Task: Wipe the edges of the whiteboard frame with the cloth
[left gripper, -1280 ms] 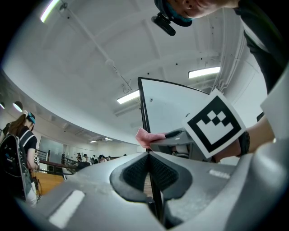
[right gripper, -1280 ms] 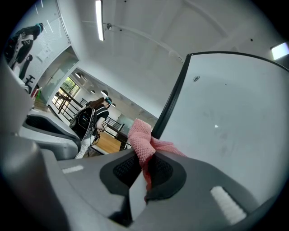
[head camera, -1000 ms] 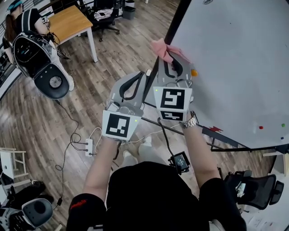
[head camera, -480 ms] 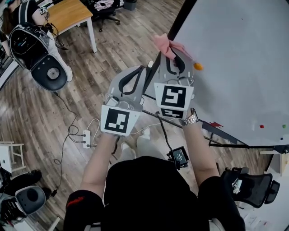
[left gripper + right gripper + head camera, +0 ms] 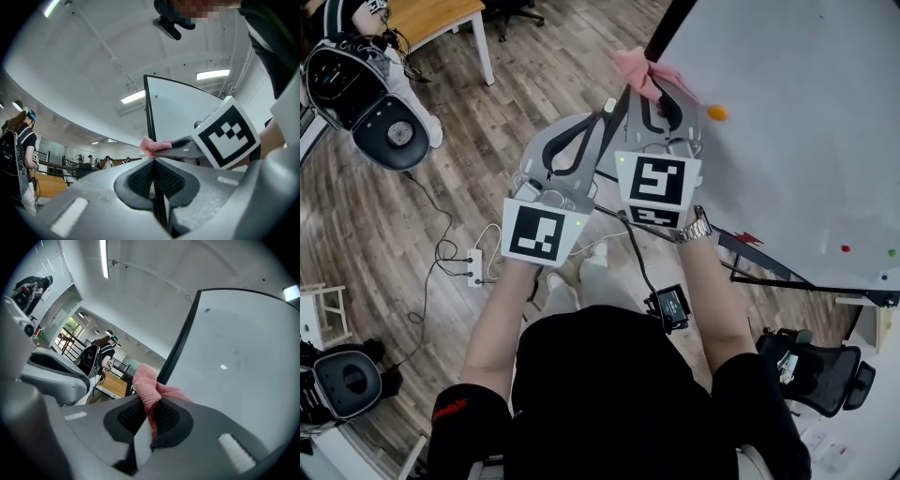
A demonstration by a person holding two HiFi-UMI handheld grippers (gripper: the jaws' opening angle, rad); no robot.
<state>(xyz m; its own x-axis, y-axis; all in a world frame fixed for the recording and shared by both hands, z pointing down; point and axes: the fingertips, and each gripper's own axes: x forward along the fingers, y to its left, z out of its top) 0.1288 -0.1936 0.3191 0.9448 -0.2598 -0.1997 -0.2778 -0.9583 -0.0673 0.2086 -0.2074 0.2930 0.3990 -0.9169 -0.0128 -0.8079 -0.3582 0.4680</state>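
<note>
The whiteboard [image 5: 787, 122] fills the right of the head view, its black frame [image 5: 661, 37] running along its left side. My right gripper [image 5: 661, 82] is shut on a pink cloth [image 5: 636, 70], which is bunched against that frame edge. In the right gripper view the cloth [image 5: 145, 380] sticks out of the right gripper [image 5: 151, 411] and touches the frame [image 5: 180, 345]. My left gripper [image 5: 607, 111] sits just below and left of it, at the same edge. In the left gripper view the frame [image 5: 148, 112] runs down between the shut jaws of the left gripper [image 5: 153, 161].
An orange magnet [image 5: 717, 112] sits on the board near the right gripper, with red [image 5: 845, 248] and green [image 5: 891, 252] ones lower right. On the wooden floor are a power strip [image 5: 473, 267], cables and the board's stand [image 5: 759, 272]. A wooden table [image 5: 431, 14] and a chair [image 5: 366, 94] stand far left.
Both grippers stay at the frame's left edge with the cloth still held. The head camera has shifted, so the room slides up and left in the view.
</note>
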